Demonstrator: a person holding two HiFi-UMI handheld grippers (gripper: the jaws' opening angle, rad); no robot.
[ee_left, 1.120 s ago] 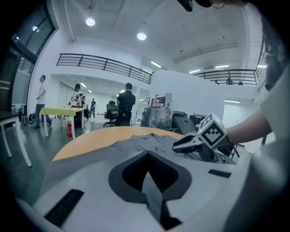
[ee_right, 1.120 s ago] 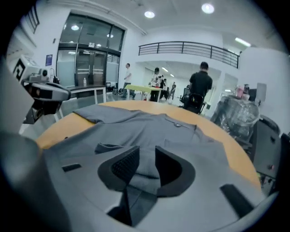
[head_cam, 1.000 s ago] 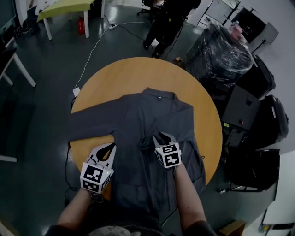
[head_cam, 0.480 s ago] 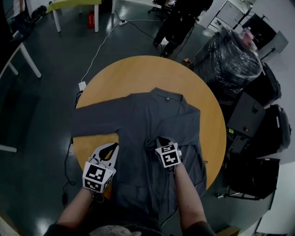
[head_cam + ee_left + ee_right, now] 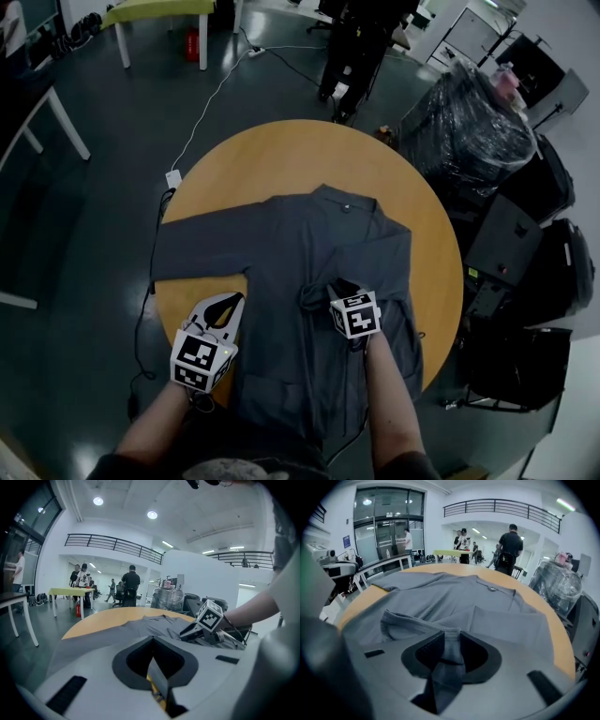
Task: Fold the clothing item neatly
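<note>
A grey long-sleeved shirt [image 5: 309,234] lies spread on the round wooden table [image 5: 272,155], collar [image 5: 345,204] at the far side. Its left sleeve [image 5: 197,253] stretches out flat to the left. The right sleeve is folded in over the body. My right gripper [image 5: 343,287] has the cuff [image 5: 450,645] of that sleeve between its jaws, which are opening; a strip of grey cloth still runs through them. My left gripper [image 5: 234,302] is shut and empty, just above the table's front left edge beside the shirt's side. The right gripper's marker cube [image 5: 208,616] shows in the left gripper view.
A plastic-wrapped black bundle [image 5: 464,112] and black cases [image 5: 525,253] stand close to the table's right side. A person [image 5: 352,47] stands beyond the far edge. A white cable [image 5: 202,112] runs over the floor at left, towards a green table [image 5: 159,11].
The head view has shifted slightly. My right gripper keeps the cuff over the shirt's body in about the same place. The left gripper has hardly moved.
</note>
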